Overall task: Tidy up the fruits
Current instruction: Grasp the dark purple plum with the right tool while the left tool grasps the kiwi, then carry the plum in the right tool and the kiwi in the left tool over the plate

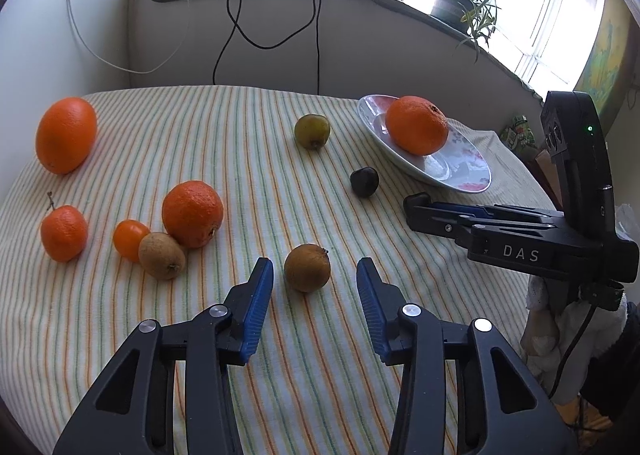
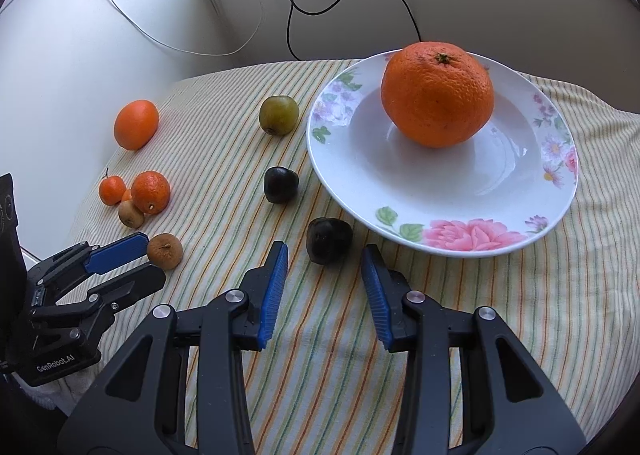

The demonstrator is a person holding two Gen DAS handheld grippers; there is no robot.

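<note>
Reaching for two small fruits at once, both grippers point down at the striped cloth (image 1: pixel 240 127).

Left gripper (image 1: pixel 315 275): jaws spread, brown fruit (image 1: pixel 307 267) sits just past the tips, between them. Pads not on it in the wrist view; from the right wrist view the far blue pad looks v. close to it, can't tell if touching.

Right gripper (image 2: pixel 324 259): jaws also spread, dark fruit (image 2: pixel 329 240) just beyond the tips, centred, no contact seen. It lies on the cloth right beside the near rim of the flowered plate (image 2: pixel 460 243).

On the plate: one big orange (image 2: pixel 437 93), nothing else. Left on the cloth: a second dark fruit (image 2: pixel 281 185) & a green one (image 2: pixel 279 115) further back; on the far left a large orange (image 1: pixel 66 135), a cluster of mid-size orange (image 1: pixel 193 213), small stemmed one (image 1: pixel 64 233), tiny orange one (image 1: pixel 130 239) & another brown fruit (image 1: pixel 162 255). So task looks early, most fruit not yet sorted.

Risks, my guess:
- Both fruits are round & small, so if jaws shut off-centre they'll squirt out fwd and roll on the cloth.
- Dark fruit may be soft; hard squeeze could bruise or split it.
- Right tips are near the plate rim; pushing fwd could nudge the plate & set the big orange rolling.
- Cloth could bunch under tips if they come down too low.
</note>
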